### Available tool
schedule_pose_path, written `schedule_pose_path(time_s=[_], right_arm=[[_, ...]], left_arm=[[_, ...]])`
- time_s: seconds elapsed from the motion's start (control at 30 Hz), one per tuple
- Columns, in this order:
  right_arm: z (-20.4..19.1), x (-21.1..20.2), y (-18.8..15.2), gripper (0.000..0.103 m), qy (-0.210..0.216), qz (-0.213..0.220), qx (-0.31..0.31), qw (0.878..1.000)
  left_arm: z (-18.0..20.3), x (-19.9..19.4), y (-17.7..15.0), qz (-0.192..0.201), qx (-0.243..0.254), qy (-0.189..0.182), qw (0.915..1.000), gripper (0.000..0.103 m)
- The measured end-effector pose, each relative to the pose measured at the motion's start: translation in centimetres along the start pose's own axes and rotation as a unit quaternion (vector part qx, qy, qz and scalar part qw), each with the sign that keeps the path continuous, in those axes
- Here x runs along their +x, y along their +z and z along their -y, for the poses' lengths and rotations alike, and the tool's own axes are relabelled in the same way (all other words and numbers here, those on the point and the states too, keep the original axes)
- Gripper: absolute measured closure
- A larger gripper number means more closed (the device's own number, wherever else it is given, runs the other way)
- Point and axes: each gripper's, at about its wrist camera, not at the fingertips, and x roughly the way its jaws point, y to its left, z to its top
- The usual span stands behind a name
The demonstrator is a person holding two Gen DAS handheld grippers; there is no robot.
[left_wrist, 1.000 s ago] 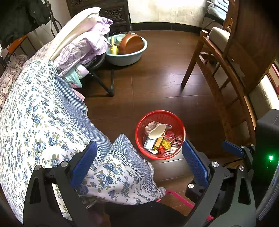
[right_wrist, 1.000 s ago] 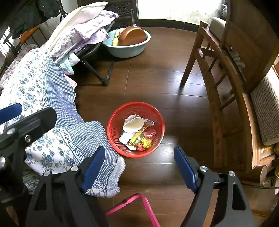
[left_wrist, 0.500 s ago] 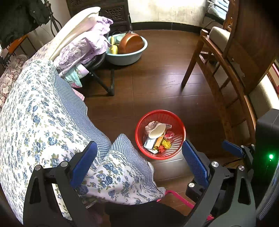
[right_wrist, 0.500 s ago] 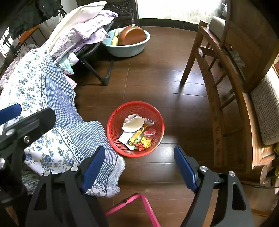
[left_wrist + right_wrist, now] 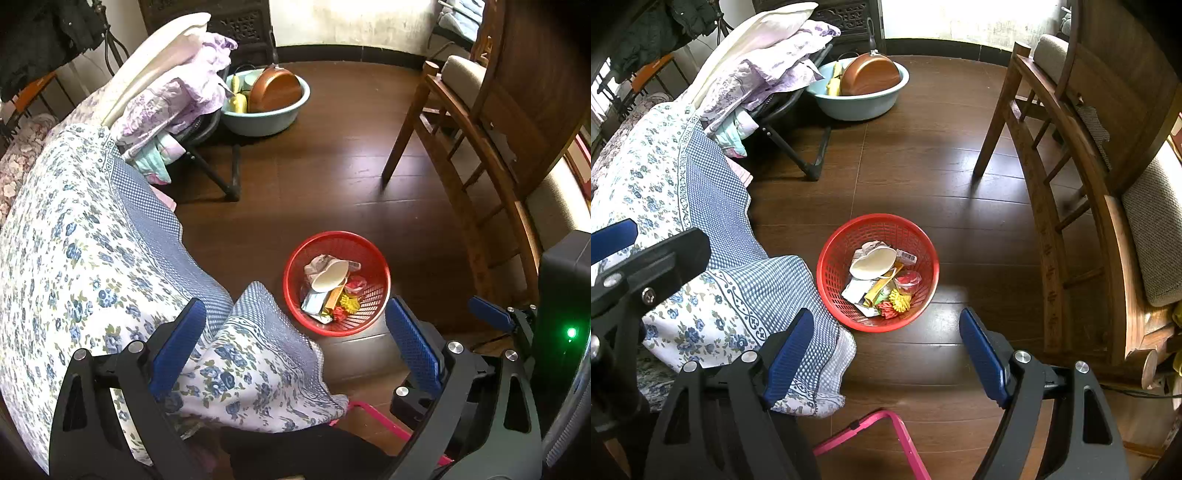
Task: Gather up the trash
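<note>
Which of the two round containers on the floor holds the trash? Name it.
The red mesh basket, nearer the fingers, holds wrappers and a white mask. The pale blue basin by the far wall holds a copper pan instead.

We count: one red basket (image 5: 827, 273) on floor. Inside it, one white cup-like shell (image 5: 873, 262), one yellow bristly ball (image 5: 900, 300), one small red-lidded tub (image 5: 908, 279); papers too jumbled to count. One teal basin (image 5: 860, 105), one copper pan (image 5: 870, 77) in it. Two grippers: left gripper (image 5: 295, 343), right gripper (image 5: 886, 350).
</note>
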Motion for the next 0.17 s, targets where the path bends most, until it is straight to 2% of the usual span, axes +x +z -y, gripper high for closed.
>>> schedule_pose_path(time_s=[0.17], right_arm=[[0.05, 0.01, -0.03, 0.023, 0.0, 0.0, 0.0, 1.0]], left_arm=[[-0.23, 0.01, 0.0, -0.001, -0.004, 0.002, 1.0, 0.009]])
